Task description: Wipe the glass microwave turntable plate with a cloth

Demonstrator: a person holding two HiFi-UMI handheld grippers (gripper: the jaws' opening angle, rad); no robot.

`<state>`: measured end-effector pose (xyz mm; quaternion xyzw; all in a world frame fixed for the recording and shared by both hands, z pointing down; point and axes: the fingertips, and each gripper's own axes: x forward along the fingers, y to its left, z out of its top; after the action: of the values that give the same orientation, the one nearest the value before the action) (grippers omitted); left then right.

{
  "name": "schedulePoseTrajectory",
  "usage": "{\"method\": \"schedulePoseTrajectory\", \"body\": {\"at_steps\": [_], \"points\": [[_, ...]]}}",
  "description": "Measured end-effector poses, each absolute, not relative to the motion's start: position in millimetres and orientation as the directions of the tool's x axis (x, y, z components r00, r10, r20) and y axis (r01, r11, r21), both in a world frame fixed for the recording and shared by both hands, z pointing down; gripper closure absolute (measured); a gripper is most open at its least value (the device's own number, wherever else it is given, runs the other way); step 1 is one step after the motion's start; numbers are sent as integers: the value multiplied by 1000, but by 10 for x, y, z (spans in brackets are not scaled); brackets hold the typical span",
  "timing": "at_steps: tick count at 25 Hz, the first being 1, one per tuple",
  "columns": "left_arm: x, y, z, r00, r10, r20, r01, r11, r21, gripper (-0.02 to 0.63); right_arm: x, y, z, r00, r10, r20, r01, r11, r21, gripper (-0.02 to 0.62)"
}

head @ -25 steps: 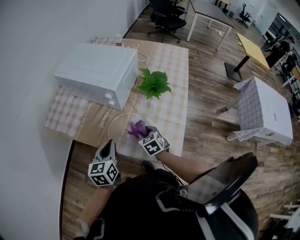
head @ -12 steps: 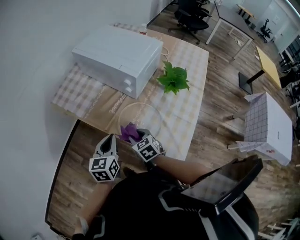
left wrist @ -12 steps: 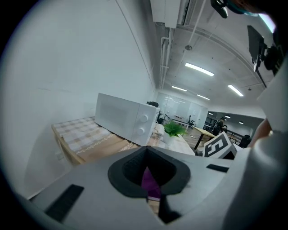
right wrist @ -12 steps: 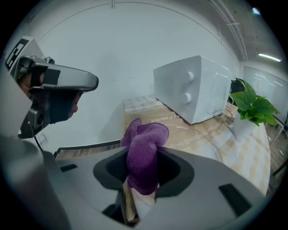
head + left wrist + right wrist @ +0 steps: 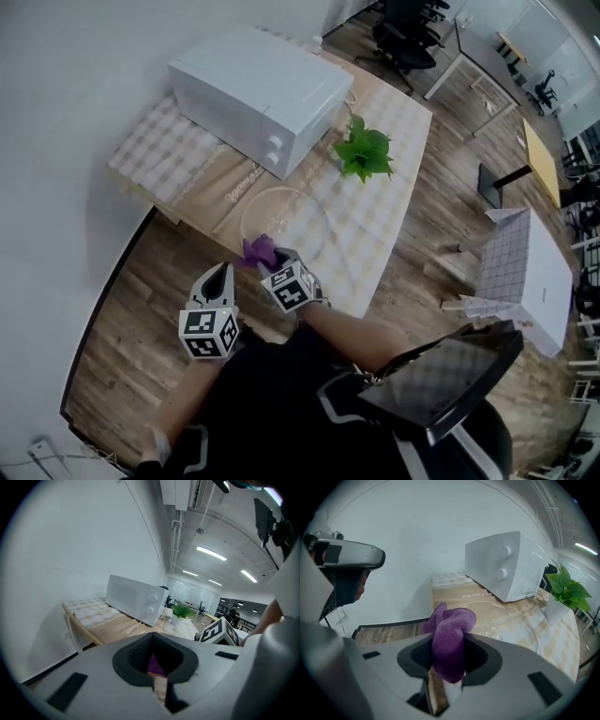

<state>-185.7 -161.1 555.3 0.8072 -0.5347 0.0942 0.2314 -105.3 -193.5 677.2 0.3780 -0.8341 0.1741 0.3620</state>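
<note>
The clear glass turntable plate [image 5: 286, 217] lies flat on the table [image 5: 164, 150] in front of the white microwave [image 5: 258, 89]. My right gripper [image 5: 266, 260] is shut on a purple cloth [image 5: 256, 250] at the plate's near rim. In the right gripper view the cloth [image 5: 450, 637] bulges up out of the right gripper [image 5: 446, 660], with the plate [image 5: 513, 620] just beyond it. My left gripper [image 5: 217, 277] hangs off the table's near edge, left of the plate, jaws together and holding nothing. The left gripper [image 5: 154, 682] looks toward the microwave [image 5: 136, 599].
A green potted plant [image 5: 366, 150] stands right of the microwave, past the plate. The table's near edge runs just in front of both grippers, with wooden floor [image 5: 141, 309] below. A white wall [image 5: 66, 112] lies at the left. Office tables and chairs stand further off.
The right gripper and cloth have slid from over the plate's near part toward its near-left rim. The head view has swung, and the left gripper keeps its place off the table edge.
</note>
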Motion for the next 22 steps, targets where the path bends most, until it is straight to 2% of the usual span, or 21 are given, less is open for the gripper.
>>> {"method": "schedulePoseTrajectory", "body": {"at_steps": [7, 14, 22], "points": [[-1852, -1547, 5373, 312, -870, 382, -938, -219, 268, 603, -1032, -1916, 6781, -513, -454, 729, -702, 710, -52, 448], [-1673, -1363, 5301, 270, -883, 384, -952, -184, 246, 603, -842, -1886, 6785, -545, -434, 717, -684, 725, -81, 448], [-1345, -1269, 5197, 307, -886, 347, -945, -240, 223, 603, -567, -1935, 6783, -545, -446, 710, -697, 712, -88, 447]]}}
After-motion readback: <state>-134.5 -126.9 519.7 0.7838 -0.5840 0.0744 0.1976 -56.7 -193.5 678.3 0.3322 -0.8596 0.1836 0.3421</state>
